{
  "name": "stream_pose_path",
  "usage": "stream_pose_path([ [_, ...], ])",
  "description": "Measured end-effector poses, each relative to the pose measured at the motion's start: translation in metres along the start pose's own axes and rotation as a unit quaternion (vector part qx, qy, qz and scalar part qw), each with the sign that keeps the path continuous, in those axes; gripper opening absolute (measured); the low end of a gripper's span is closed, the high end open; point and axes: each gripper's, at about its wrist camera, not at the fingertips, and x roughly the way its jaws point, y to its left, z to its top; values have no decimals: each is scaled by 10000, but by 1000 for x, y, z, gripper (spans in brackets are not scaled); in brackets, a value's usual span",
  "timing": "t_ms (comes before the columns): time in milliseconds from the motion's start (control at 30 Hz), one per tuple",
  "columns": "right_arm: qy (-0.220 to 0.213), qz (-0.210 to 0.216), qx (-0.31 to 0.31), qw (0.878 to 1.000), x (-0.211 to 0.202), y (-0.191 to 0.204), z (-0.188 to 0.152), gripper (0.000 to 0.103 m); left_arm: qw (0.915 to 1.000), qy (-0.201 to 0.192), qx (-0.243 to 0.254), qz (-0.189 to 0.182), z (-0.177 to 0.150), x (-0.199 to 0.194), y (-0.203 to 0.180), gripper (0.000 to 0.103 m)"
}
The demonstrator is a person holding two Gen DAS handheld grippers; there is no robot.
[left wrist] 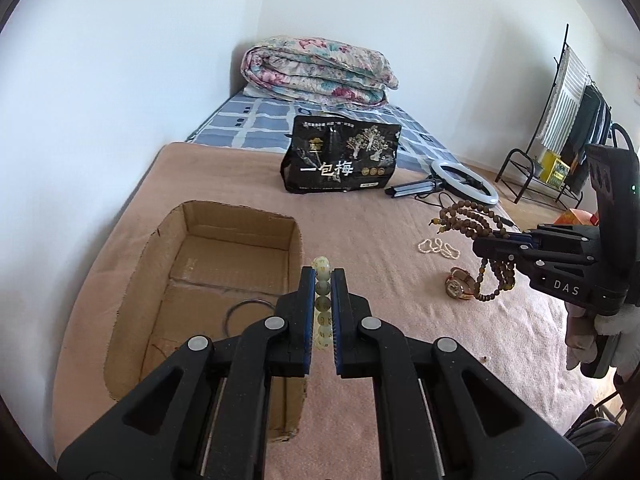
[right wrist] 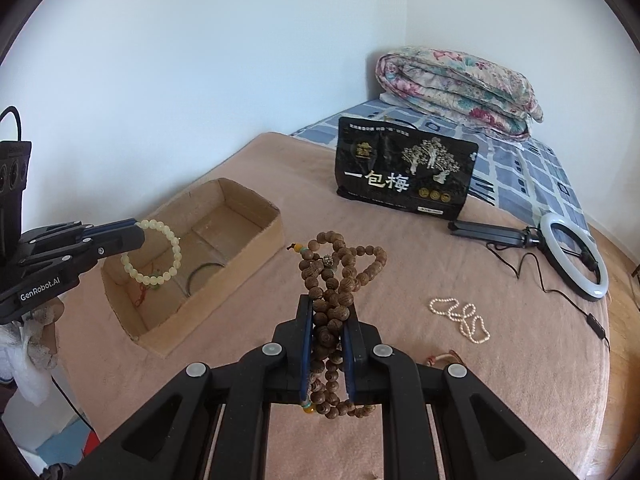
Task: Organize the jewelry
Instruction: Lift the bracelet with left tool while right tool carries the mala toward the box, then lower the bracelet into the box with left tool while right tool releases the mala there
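My left gripper (left wrist: 322, 274) is shut on a pale jade bead bracelet (left wrist: 322, 304) and holds it at the right rim of the open cardboard box (left wrist: 132, 288). From the right wrist view the bracelet (right wrist: 154, 252) hangs over the box (right wrist: 240, 264). My right gripper (right wrist: 329, 304) is shut on a long brown wooden bead strand (right wrist: 336, 276), held above the pink blanket. That strand (left wrist: 468, 224) also shows in the left wrist view. A dark bangle (left wrist: 248, 312) and a red-corded piece (right wrist: 144, 292) lie in the box. A pearl strand (right wrist: 460, 316) and a wristwatch (left wrist: 458, 284) lie on the blanket.
A black snack bag (right wrist: 404, 168) stands behind the box. A ring light with tripod (right wrist: 572, 256) and its cable lie at the right. A folded floral quilt (right wrist: 456, 84) sits at the bed's far end. A clothes rack (left wrist: 568, 120) stands beyond the bed.
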Motion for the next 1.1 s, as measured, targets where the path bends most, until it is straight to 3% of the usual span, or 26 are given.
stream_pose_path([
  [500, 33, 478, -283, 9984, 49, 60, 40, 11, 9997, 39, -162, 173, -17, -13, 50, 5],
  [1100, 190, 770, -330, 9963, 84, 95, 57, 11, 9995, 190, -194, 139, -41, -11, 61, 5],
])
